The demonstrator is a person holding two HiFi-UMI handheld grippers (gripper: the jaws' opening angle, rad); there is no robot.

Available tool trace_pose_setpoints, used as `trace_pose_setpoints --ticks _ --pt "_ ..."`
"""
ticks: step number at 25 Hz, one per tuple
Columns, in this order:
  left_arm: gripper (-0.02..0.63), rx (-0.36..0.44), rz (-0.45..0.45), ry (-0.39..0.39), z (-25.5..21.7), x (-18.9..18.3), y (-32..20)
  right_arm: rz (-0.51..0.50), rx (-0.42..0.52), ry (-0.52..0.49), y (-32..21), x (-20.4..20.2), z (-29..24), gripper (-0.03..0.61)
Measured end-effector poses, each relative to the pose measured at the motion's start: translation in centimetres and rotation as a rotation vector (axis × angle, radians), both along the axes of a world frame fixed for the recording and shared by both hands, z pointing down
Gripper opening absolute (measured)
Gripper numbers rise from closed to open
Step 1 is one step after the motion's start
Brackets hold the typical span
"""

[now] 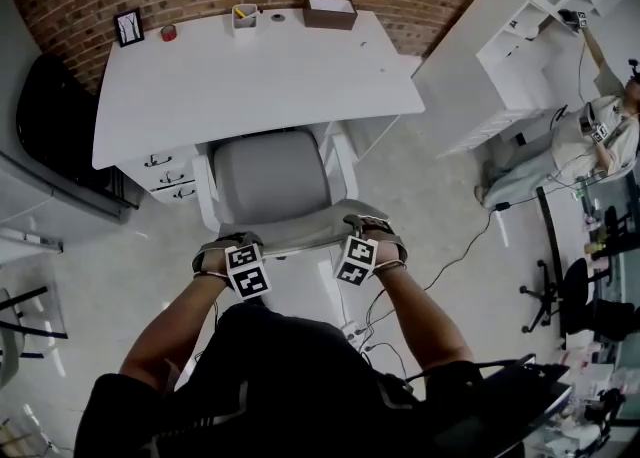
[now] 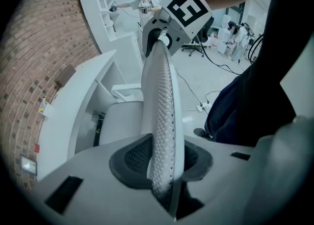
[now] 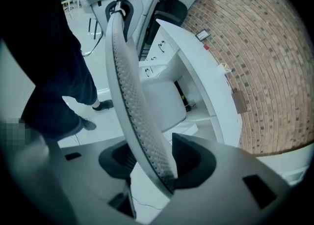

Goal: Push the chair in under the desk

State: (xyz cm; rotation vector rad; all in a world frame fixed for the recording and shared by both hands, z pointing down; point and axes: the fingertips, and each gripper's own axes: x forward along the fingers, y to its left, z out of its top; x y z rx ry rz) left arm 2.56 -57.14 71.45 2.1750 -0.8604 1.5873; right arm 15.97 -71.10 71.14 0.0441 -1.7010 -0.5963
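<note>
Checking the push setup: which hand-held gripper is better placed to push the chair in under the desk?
Left, marginally. Both straddle the top edge of the backrest with jaws open, but the left hand-held gripper sits closer around it; the right hand-held gripper shows more slack.

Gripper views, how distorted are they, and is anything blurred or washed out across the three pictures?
Left gripper view: strong fisheye, dark vignetted corners, brick wall bowed, chair backrest sharp. Right gripper view: same warp, same black corners. Head view: even light, desk top bright but not blown out, room edges curved.
</note>
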Motion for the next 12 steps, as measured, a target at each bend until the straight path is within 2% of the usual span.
trace_pose_setpoints --ticks 6,12 --pt "0.128 0.105 0.0 0.086 -1.2 0.4 -0.6 0.116 -0.147 -0.086 0.3 1.1 -1.7 0.215" --pt "0.171 0.123 -0.129 0.174 -3.8 0.4 0.0 0.133 -0.379 -0.197 0.3 2.5 -4.8 0.204"
